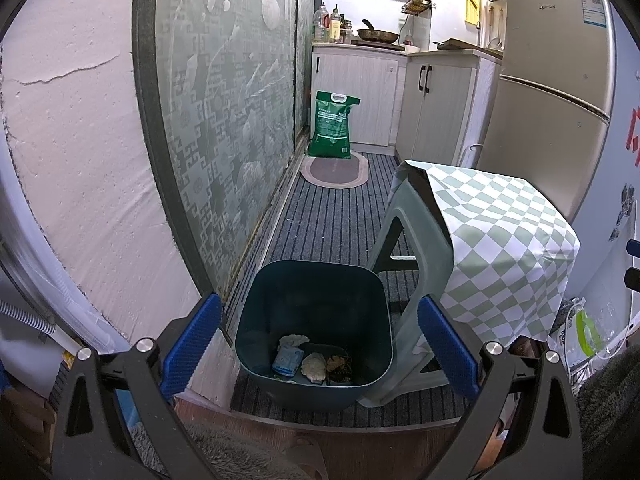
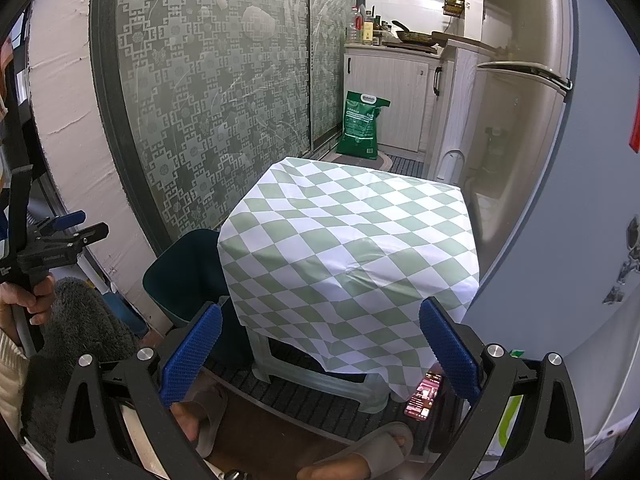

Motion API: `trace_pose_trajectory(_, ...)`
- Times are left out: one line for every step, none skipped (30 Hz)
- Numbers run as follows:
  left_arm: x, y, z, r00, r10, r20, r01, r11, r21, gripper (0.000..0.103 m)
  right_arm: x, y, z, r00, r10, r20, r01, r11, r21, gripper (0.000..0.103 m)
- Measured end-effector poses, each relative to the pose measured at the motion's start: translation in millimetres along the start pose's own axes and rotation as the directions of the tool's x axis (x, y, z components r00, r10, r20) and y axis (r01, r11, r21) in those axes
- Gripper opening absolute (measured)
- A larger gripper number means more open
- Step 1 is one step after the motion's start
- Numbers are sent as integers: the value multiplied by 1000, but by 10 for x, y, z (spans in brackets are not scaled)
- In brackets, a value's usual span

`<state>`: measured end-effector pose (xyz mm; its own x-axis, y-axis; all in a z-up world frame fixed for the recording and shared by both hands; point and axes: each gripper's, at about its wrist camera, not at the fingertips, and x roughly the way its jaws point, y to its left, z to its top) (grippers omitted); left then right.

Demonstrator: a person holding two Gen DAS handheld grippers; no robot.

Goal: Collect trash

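Observation:
A dark teal trash bin (image 1: 280,300) stands on the striped floor mat, left of the stool. At its bottom lie a blue packet (image 1: 287,361), crumpled white paper (image 1: 314,366) and a brown wrapper (image 1: 339,364). My left gripper (image 1: 320,350) hangs open above the bin's mouth, nothing between its blue pads. My right gripper (image 2: 320,350) is open too, in front of the stool's checkered cloth (image 2: 348,232), which has nothing lying on it. In the right wrist view the bin (image 2: 184,276) peeks out left of the cloth, and the left gripper (image 2: 60,240) is held in a hand.
A plastic stool (image 1: 416,256) under the green-white cloth stands beside the bin. A patterned glass sliding door (image 1: 224,120) runs along the left. A fridge (image 1: 552,92), cabinets (image 1: 436,104) and a green bag (image 1: 334,124) stand beyond. A phone (image 2: 424,396) and slippered feet (image 2: 360,452) are on the floor near me.

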<state>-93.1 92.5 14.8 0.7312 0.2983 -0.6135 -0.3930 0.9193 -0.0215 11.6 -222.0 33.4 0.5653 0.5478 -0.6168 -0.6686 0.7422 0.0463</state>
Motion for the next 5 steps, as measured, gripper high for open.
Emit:
trace_pose_trajectory(5, 3, -9, 1000, 0, -2, 0, 1000, 2, 100, 3, 5, 2, 1000, 0, 0, 0, 1000, 1, 100)
trace_pose_trajectory(2, -1, -13, 1000, 1, -3, -1, 1000, 4, 100, 4, 6, 3, 1000, 0, 0, 0, 1000, 2, 100)
trace_pose_trajectory(-1, -7, -21, 1000, 2, -4, -2, 1000, 4, 100, 1, 3, 1, 1000, 0, 0, 0, 1000, 1, 100)
trace_pose_trajectory(-3, -6, -28, 1000, 0, -4, 0, 1000, 4, 100, 3, 7, 3, 1000, 0, 0, 0, 1000, 3, 100)
trace_pose_trajectory(5, 7, -22, 1000, -2, -3, 2, 1000, 4, 100, 3, 7, 3, 1000, 0, 0, 0, 1000, 3, 100)
